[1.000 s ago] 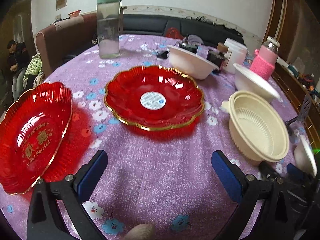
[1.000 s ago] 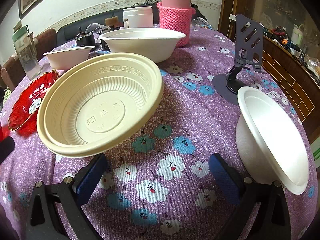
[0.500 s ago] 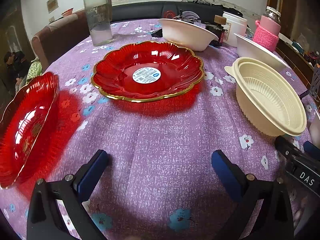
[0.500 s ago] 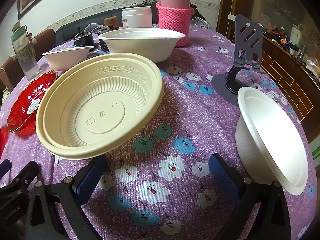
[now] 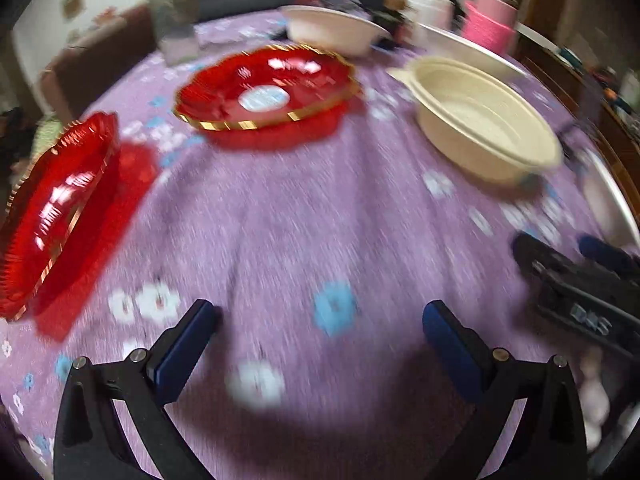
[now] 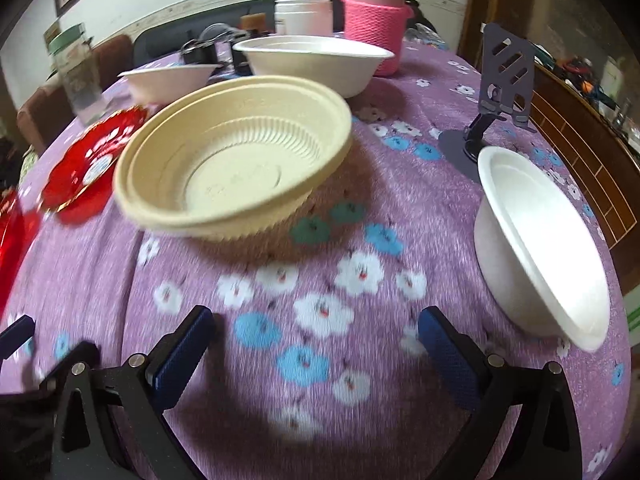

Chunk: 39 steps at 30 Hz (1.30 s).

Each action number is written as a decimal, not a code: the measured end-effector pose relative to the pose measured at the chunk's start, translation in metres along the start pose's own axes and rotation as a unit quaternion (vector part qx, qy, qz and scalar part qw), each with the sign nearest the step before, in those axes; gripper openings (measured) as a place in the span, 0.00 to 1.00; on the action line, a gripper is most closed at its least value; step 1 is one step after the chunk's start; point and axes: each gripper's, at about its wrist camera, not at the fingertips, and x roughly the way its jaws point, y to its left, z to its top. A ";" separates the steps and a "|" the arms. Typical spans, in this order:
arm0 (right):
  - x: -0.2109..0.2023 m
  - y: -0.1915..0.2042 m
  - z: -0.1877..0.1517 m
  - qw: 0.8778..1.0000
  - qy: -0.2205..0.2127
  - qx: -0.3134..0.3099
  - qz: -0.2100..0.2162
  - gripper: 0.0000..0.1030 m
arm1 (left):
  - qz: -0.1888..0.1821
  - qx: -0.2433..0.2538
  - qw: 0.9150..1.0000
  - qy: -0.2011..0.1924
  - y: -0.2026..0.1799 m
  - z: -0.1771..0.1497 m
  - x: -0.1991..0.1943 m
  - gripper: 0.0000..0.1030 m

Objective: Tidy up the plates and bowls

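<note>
Both your hand-held grippers, left [image 5: 318, 328] and right [image 6: 316, 334], are spread wide and hold nothing, and over the last second they have dropped low over the counter [image 5: 304, 216] and pushed forward. The cream bowl [image 6: 232, 160] sits ahead of your right one, the white bowl [image 6: 540, 256] just beside its right finger, and the two red plates [image 5: 268, 88] lie left. Blur hides detail, but probably you are closing on a first pick.

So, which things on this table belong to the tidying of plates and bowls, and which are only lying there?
For the job: two red plates, cream bowl, three white bowls.

Only lying there: pink bottle, clear jar, white tub, phone stand.
</note>
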 end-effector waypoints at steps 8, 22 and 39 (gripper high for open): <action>-0.080 0.031 -0.012 0.992 -0.115 -0.042 0.011 0.99 | -0.051 -0.096 0.985 -0.135 0.103 -0.026 -0.111 1.00; -0.078 0.182 0.029 0.973 -0.090 -0.114 0.179 1.00 | 0.075 -0.217 0.945 -0.231 0.287 -0.036 -0.180 1.00; 0.001 0.287 0.044 0.966 0.012 -0.138 0.220 0.73 | 0.027 -0.226 0.969 -0.098 0.323 0.029 -0.038 1.00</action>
